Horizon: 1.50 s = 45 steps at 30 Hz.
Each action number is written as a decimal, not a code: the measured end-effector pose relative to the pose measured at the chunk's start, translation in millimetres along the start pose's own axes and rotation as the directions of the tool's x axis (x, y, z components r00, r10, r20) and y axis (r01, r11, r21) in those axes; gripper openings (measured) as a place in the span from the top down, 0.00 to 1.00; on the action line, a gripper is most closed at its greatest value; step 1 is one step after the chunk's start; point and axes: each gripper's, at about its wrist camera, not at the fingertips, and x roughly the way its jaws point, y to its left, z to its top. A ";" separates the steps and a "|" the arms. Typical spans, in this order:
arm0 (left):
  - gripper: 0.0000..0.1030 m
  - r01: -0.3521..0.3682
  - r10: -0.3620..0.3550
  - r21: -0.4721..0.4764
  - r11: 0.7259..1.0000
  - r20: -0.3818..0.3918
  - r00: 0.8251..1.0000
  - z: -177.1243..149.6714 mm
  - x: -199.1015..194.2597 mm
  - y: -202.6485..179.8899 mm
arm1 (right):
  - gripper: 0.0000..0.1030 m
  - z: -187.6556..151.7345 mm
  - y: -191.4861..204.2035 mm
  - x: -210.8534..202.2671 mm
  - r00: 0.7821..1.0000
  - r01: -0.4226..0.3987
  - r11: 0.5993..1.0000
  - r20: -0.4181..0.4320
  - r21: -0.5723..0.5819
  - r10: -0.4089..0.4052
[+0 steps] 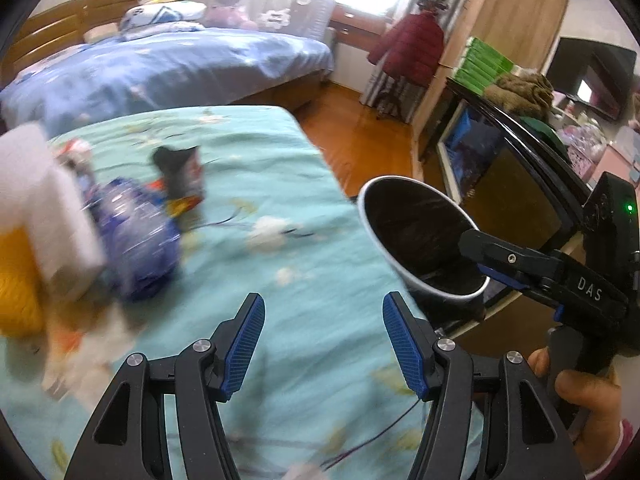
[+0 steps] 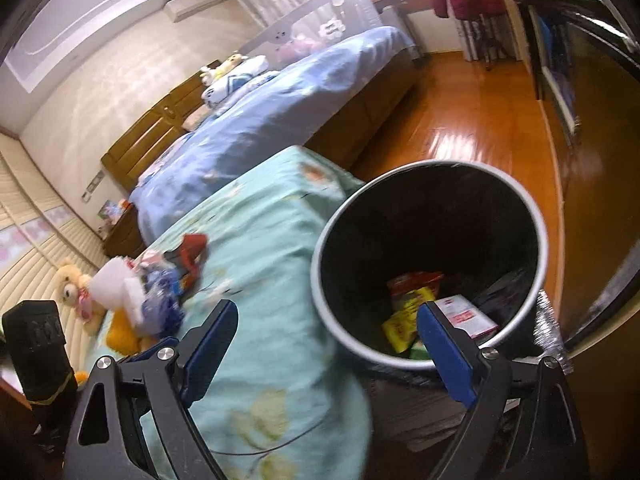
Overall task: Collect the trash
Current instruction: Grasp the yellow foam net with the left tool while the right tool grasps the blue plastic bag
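I hold the left gripper (image 1: 324, 344) over the near end of a covered surface (image 1: 280, 240), its jaws apart with nothing between them. A heap of wrappers (image 1: 136, 236) lies on that surface ahead and to the left, a box (image 1: 44, 204) against its left side. The bin (image 2: 428, 268) stands off the surface's right edge, on the floor (image 2: 480, 128), with packets (image 2: 404, 312) lying in its bottom. My right gripper (image 2: 324, 344) hangs at the bin's near rim, one finger (image 1: 492, 252) reaching over it. A bed (image 1: 180, 64) stands behind the surface.
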 end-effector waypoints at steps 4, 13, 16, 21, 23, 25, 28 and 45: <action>0.41 -0.032 0.032 -0.026 0.999 0.016 0.999 -15.9 -21.0 10.7 | 0.11 -11.0 23.4 8.4 0.999 -0.035 0.999 -0.029 -0.034 0.034; 0.41 -0.105 0.110 -0.114 0.988 0.031 0.993 -46.8 -58.5 41.0 | 0.10 -34.2 68.8 31.1 0.988 -0.118 0.990 -0.111 -0.078 0.109; 0.41 -0.120 0.126 -0.151 0.981 0.031 0.992 -56.9 -71.1 51.3 | 0.05 -38.7 79.8 37.6 0.983 -0.142 0.986 -0.133 -0.089 0.130; 0.41 -0.155 0.166 -0.197 0.968 0.040 0.985 -68.1 -91.1 61.3 | 0.04 -45.7 98.7 44.7 0.975 -0.179 0.977 -0.153 -0.118 0.160; 0.41 -0.168 0.182 -0.213 0.962 0.045 0.982 -71.4 -98.0 63.2 | 0.04 -47.4 105.2 47.1 0.973 -0.188 0.974 -0.159 -0.127 0.167; 0.41 -0.186 0.203 -0.227 0.956 0.054 0.978 -74.4 -104.4 65.6 | 0.04 -48.3 110.0 51.3 0.968 -0.207 0.970 -0.169 -0.125 0.185; 0.40 -0.205 0.226 -0.243 0.948 0.061 0.972 -76.0 -107.1 67.1 | 0.05 -50.5 116.2 57.0 0.965 -0.215 0.968 -0.183 -0.126 0.190; 0.30 -0.261 0.299 -0.315 0.913 0.076 0.951 -56.2 -110.9 79.6 | 0.05 -33.7 148.3 95.5 0.962 -0.234 0.962 -0.179 -0.142 0.208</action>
